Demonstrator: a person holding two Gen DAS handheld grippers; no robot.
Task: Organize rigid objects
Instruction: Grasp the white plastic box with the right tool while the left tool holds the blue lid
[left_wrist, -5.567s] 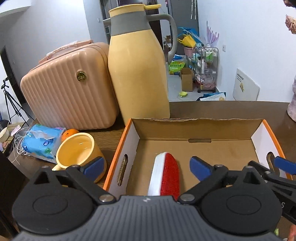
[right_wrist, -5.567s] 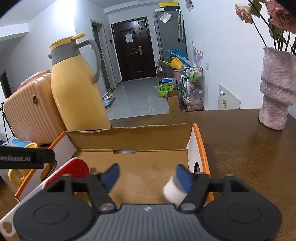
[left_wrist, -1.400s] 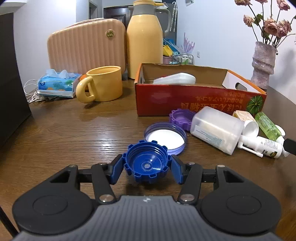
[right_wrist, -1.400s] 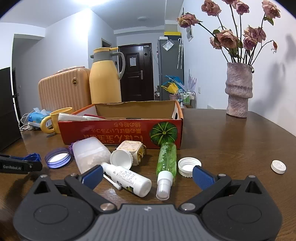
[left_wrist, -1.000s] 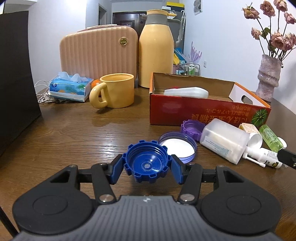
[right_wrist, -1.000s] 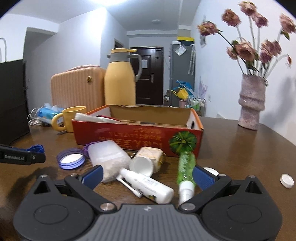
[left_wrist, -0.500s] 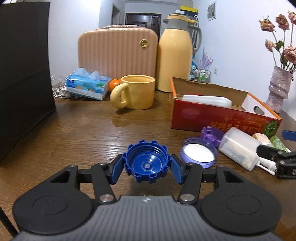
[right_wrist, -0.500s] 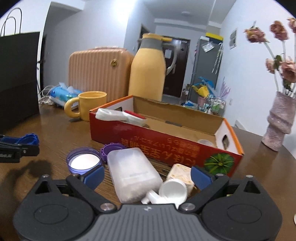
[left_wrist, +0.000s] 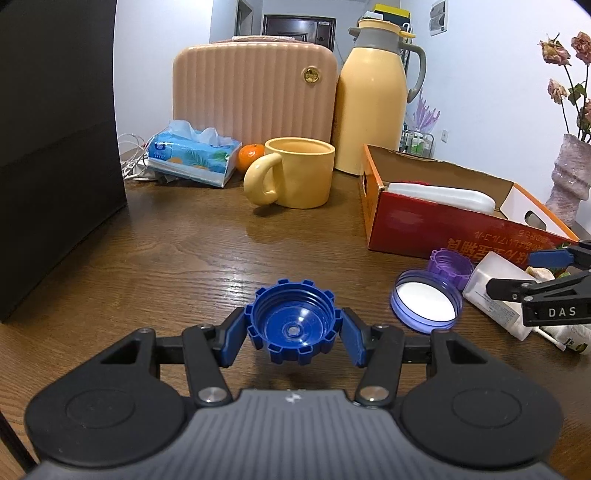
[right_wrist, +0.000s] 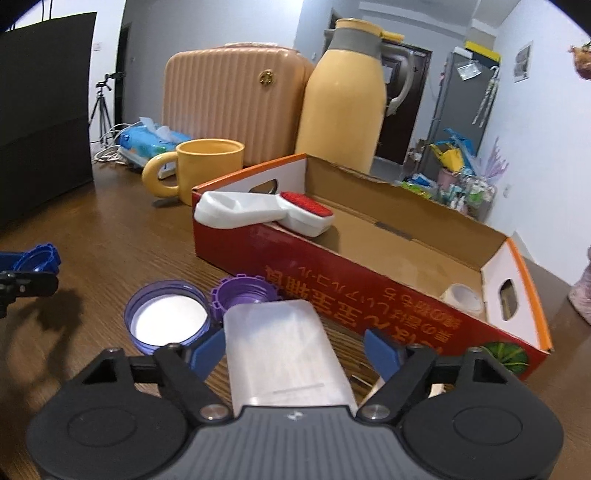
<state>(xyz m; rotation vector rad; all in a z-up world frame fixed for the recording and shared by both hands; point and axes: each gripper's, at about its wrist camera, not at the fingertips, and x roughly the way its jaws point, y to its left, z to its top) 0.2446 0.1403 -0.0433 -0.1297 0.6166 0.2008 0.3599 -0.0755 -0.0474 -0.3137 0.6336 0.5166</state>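
Left gripper (left_wrist: 293, 332) clamps blue ridged cap (left_wrist: 293, 326), hollow side up, above wooden table (left_wrist: 166, 258). Right gripper (right_wrist: 293, 349): jaws just been closing, straddling frosted plastic container (right_wrist: 284, 354); left pad near its side, right pad still apart, no grip yet. Red cardboard box (right_wrist: 369, 291) at container's 1 o'clock; lavender lid (right_wrist: 168, 321) at 10 o'clock.
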